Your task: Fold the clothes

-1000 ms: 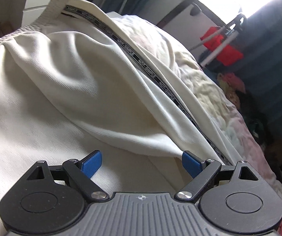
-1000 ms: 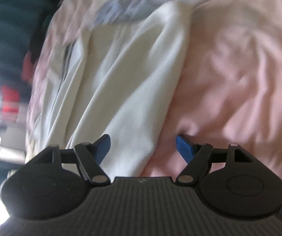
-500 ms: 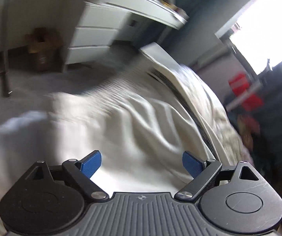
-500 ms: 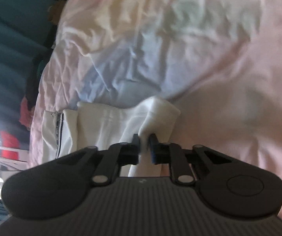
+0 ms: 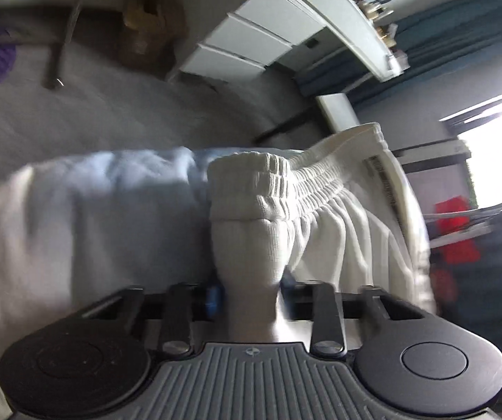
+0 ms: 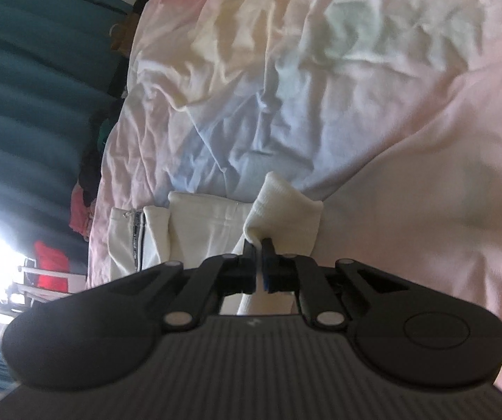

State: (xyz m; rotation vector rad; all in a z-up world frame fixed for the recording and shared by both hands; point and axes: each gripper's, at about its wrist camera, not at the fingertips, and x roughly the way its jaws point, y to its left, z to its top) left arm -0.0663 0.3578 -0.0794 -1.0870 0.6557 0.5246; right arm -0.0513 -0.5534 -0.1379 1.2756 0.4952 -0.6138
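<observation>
A pair of cream track pants with a black side stripe lies on the bed. In the left wrist view my left gripper (image 5: 251, 295) is shut on the cloth just below the ribbed elastic waistband (image 5: 272, 182), which stands bunched above the fingers. In the right wrist view my right gripper (image 6: 258, 266) is shut on a leg hem (image 6: 286, 206) of the same pants. The other leg end (image 6: 138, 231) with its stripe and zip lies flat to the left.
The bed has a crumpled pink, blue and pale yellow sheet (image 6: 321, 87). White drawers (image 5: 251, 42) and a desk stand beyond the bed edge, with grey floor (image 5: 128, 105) between. Teal curtains (image 6: 33, 70), a red garment on a rack (image 5: 457, 234) and a bright window are nearby.
Both grippers were open over the pants a second ago. The right shut on the leg hem half a second ago; the left has now shut below the waistband.
</observation>
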